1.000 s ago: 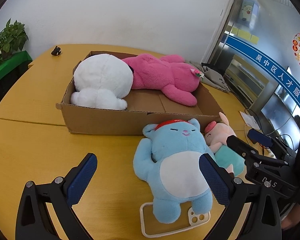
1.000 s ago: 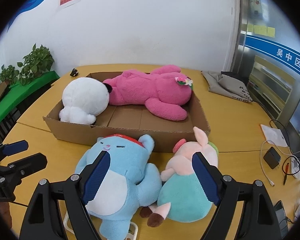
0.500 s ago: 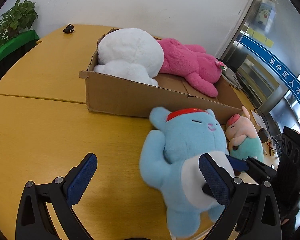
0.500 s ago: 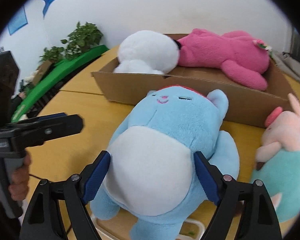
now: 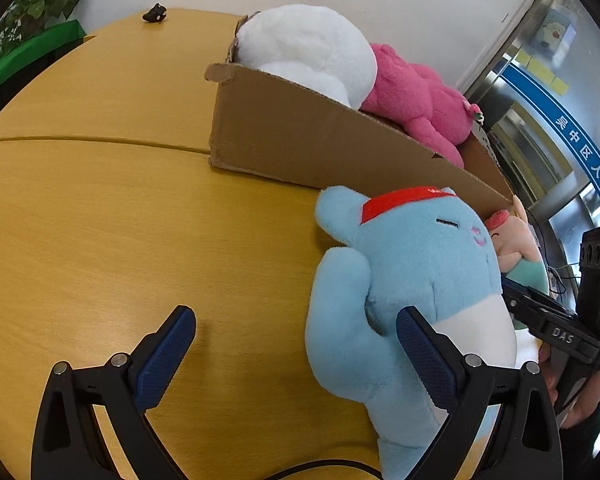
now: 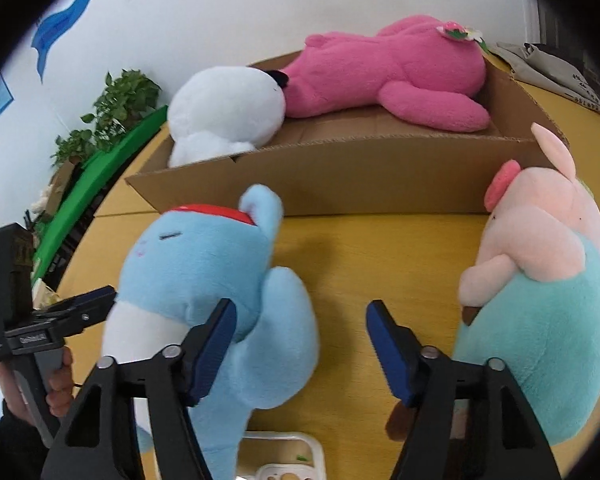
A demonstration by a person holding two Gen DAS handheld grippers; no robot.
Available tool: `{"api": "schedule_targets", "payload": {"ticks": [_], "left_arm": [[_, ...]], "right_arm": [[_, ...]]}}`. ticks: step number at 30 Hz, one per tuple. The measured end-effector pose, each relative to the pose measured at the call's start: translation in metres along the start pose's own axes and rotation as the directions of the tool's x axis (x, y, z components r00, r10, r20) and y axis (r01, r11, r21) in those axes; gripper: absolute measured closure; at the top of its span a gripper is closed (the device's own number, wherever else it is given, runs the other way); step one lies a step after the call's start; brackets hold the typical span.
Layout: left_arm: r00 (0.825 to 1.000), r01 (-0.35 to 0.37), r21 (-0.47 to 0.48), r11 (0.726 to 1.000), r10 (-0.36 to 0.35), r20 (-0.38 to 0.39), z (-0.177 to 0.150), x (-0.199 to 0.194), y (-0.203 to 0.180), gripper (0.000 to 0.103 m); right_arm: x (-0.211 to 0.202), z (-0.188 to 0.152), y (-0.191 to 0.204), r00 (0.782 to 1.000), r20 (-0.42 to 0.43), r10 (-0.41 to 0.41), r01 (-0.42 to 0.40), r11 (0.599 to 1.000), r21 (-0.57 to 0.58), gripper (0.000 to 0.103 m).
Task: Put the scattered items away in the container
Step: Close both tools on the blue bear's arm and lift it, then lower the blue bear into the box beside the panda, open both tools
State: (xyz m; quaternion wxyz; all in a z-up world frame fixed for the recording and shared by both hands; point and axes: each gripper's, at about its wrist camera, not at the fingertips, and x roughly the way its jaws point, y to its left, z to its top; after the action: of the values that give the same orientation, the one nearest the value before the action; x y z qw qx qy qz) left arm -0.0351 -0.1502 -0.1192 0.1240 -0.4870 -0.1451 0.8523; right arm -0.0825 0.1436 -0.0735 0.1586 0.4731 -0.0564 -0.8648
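Note:
A light blue plush (image 5: pixel 416 264) with a red cap lies on the yellow table in front of the cardboard box (image 5: pixel 300 140). My left gripper (image 5: pixel 296 356) is low over the table, its jaws wide and closing. Its right finger (image 5: pixel 424 356) rests against the plush's flank, and the plush's arm reaches into the gap. From the other side my right gripper (image 6: pixel 302 352) is also closing. The blue plush (image 6: pixel 204 264) has its other arm between those jaws, against the left pad (image 6: pixel 214 350), while the right pad stands free. Neither gripper pinches the plush.
In the box (image 6: pixel 340 176) lie a white plush (image 6: pixel 228 112) and a pink plush (image 6: pixel 388 68). A pig plush in a teal dress (image 6: pixel 540 280) lies right of my right gripper. A white phone case (image 6: pixel 284 456) sits under the blue plush. A hand (image 6: pixel 58 380) holds the left gripper.
Both grippers have sunk and come closer to the blue plush. The right jaws have narrowed and now straddle its arm instead of its belly. The left jaws narrowed slightly.

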Motion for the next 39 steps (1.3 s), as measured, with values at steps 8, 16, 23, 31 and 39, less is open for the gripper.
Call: {"api": "schedule_targets", "payload": {"ticks": [8, 16, 23, 31, 39], "left_arm": [[0.996, 0.06, 0.044, 0.997, -0.057, -0.061, -0.004, 0.013, -0.013, 0.075], [1.0, 0.001, 0.131, 0.991, -0.005, 0.028, 0.001, -0.016, -0.04, 0.08], [0.971, 0.002, 0.239, 0.971, -0.059, 0.231, 0.051, -0.083, -0.089, 0.08], [0.916, -0.04, 0.333, 0.942, -0.099, 0.39, 0.176, -0.083, -0.158, 0.08], [0.985, -0.102, 0.208, 0.973, 0.07, 0.155, 0.223, 0.079, -0.135, 0.08]], "right_arm": [[0.033, -0.004, -0.004, 0.989, -0.117, 0.093, -0.084, 0.994, 0.073, 0.051], [0.035, -0.011, -0.002, 0.976, -0.121, 0.18, -0.17, 0.981, 0.091, 0.079], [-0.028, 0.021, 0.0, 0.976, 0.102, 0.191, -0.198, 0.978, 0.062, 0.081], [-0.101, 0.14, -0.011, 0.915, 0.395, 0.082, -0.079, 0.997, -0.024, 0.081], [0.015, 0.19, -0.073, 0.969, 0.24, -0.059, 0.032, 0.993, 0.115, 0.081]]}}
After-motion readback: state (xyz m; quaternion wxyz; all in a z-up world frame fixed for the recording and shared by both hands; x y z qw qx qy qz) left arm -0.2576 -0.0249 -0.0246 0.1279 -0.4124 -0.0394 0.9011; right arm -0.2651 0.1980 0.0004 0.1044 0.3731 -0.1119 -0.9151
